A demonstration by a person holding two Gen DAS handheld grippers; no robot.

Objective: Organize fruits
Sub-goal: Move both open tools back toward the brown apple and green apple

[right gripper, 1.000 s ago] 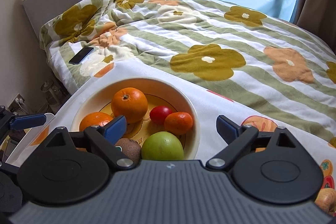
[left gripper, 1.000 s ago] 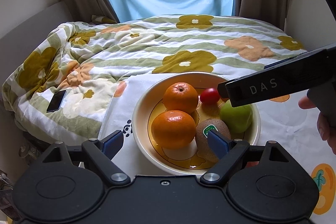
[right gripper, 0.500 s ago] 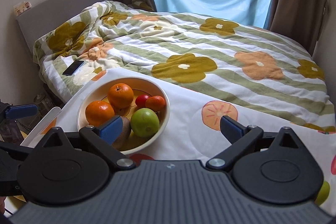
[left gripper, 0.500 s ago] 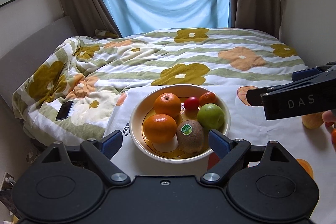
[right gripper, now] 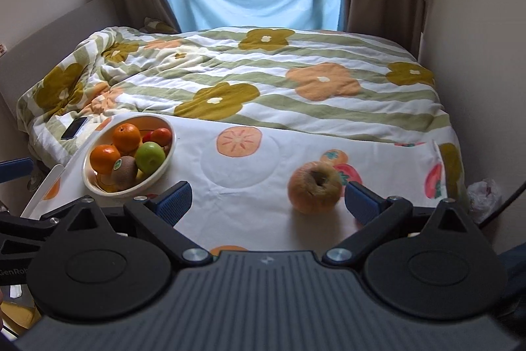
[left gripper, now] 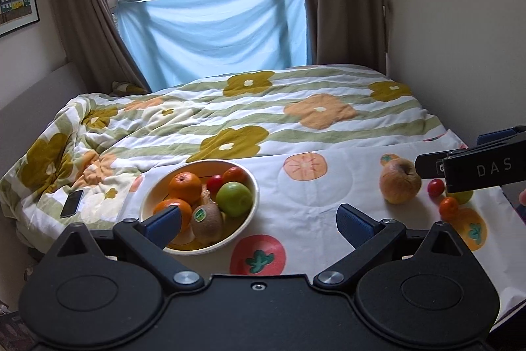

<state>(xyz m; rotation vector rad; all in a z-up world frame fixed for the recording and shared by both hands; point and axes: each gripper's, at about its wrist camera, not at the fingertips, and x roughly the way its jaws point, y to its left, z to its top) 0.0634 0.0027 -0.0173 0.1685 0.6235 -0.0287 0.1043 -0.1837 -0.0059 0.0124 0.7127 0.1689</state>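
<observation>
A cream bowl (left gripper: 213, 161) (right gripper: 125, 193) holds two oranges, a kiwi (left gripper: 207, 219), a green apple (left gripper: 235, 199), a red tomato and a mandarin. A wrinkled yellow apple (left gripper: 399, 181) (right gripper: 314, 188) lies loose on the cloth at the right. Beside it are a cherry tomato (left gripper: 435, 187) and a small orange (left gripper: 448, 208). My left gripper (left gripper: 259, 221) hangs back from the bowl, its jaws opening wide with nothing between them. My right gripper (right gripper: 268, 201) is open; the wrinkled apple sits just ahead, close to its right finger and untouched.
A fruit-print cloth (left gripper: 296, 203) covers the table against a bed with a flowered quilt (right gripper: 263, 81). A phone (left gripper: 72, 203) lies on the quilt at the left. A wall runs along the right, with a plastic bag (right gripper: 483, 193) by the table's corner.
Both grippers have drawn back and risen from the bowl, which now looks smaller and further left. The left jaws stand wider. The loose fruit at the right has come into view.
</observation>
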